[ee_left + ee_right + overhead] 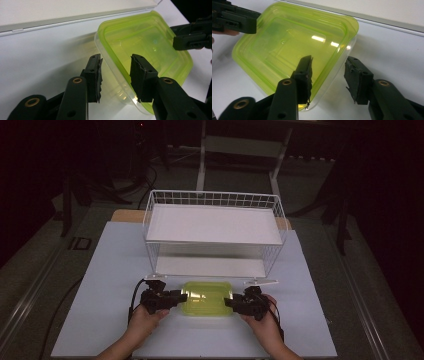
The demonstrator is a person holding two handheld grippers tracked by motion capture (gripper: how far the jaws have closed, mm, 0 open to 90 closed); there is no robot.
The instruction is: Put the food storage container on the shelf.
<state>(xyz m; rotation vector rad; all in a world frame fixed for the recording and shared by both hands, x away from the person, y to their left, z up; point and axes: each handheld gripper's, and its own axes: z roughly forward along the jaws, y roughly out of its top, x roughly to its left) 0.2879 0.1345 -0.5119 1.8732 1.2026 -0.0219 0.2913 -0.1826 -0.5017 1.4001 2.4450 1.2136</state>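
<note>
A clear plastic container with a yellow-green lid (206, 298) lies on the white table, just in front of a white wire rack (212, 198). My left gripper (182, 296) is at the container's left end and my right gripper (229, 302) at its right end. In the left gripper view the left gripper (117, 77) is open, its jaws straddling the container's (147, 42) rim. The right gripper view likewise has the right gripper (331, 80) open, one jaw over the lid (287, 42) and the other beside the container's wall.
The rack has an upper shelf (215, 222) and a lower shelf (210, 266), both bare and white. The white table (110, 270) has free room left and right of the container. Dark floor and table legs lie beyond the far edge.
</note>
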